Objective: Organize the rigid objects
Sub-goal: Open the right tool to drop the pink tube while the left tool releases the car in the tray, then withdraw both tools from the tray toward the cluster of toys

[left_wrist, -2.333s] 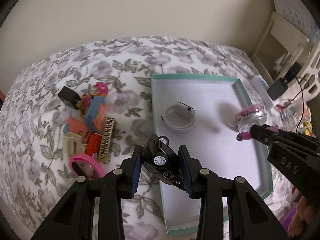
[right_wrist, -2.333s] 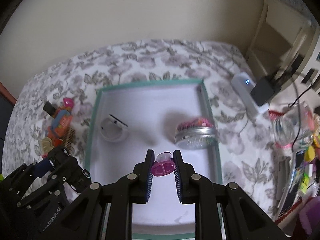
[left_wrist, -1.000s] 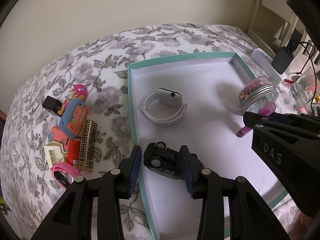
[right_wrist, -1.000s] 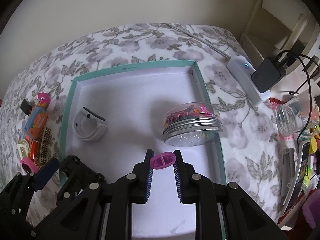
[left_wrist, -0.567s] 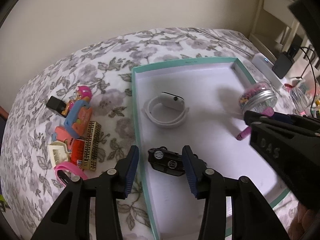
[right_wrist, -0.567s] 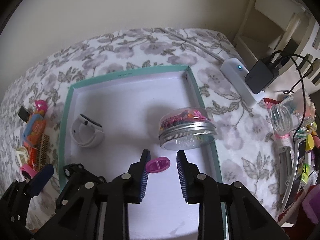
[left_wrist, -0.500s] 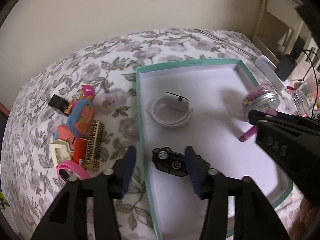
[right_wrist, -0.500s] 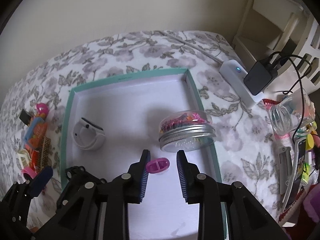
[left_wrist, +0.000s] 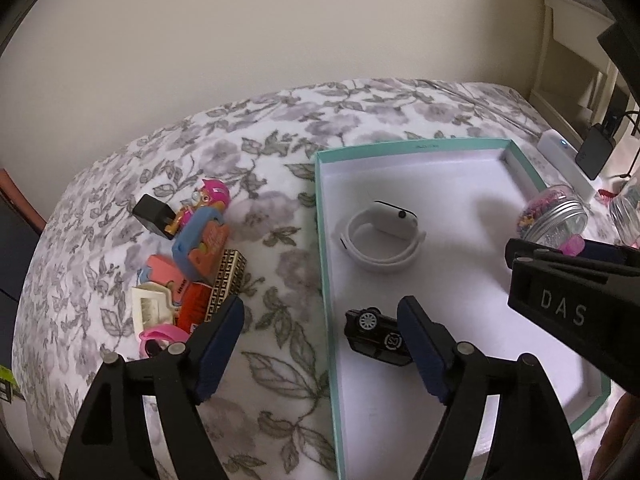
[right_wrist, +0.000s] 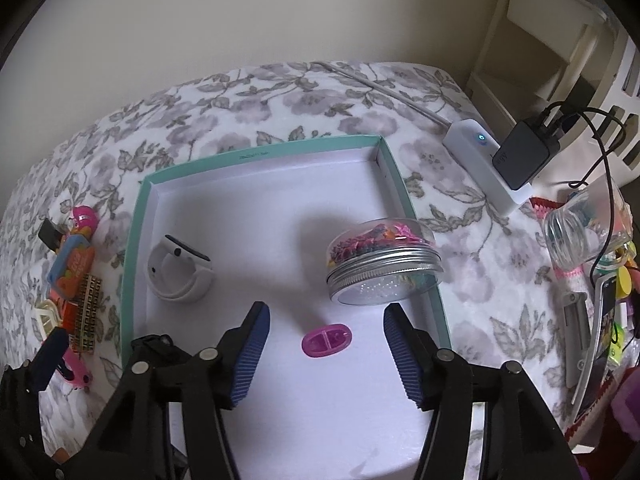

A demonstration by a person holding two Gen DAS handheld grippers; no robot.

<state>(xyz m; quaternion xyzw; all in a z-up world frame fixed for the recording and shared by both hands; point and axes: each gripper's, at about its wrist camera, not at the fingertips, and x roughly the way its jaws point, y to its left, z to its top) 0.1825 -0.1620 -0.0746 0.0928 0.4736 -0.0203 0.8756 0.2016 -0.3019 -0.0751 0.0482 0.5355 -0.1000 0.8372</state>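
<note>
A teal-rimmed box (left_wrist: 322, 240) (right_wrist: 133, 240) with a white floor lies on the flowered bedspread. A black toy car (left_wrist: 374, 336) rests on the box floor near its left wall, free of the pads. My left gripper (left_wrist: 320, 332) stands wide with its jaws opening, the right pad beside the car. A small pink oval piece (right_wrist: 327, 339) lies on the box floor between the spread pads of my right gripper (right_wrist: 326, 344), untouched, as those jaws open. A white smartwatch (left_wrist: 384, 236) (right_wrist: 180, 272) and a bead jar (right_wrist: 384, 264) (left_wrist: 554, 216) also sit in the box.
Left of the box lies a pile of small toys: a pink-helmeted figure (left_wrist: 208, 200), a black block (left_wrist: 151, 213), a gold patterned bar (left_wrist: 226, 280), a pink band (left_wrist: 160, 338). A white hub with a charger (right_wrist: 496, 168) and glass jars (right_wrist: 580, 232) crowd the right side.
Both grippers let go and spread wide. The black car now lies on the box floor, and the pink oval piece lies flat there too. The left gripper tilted slightly.
</note>
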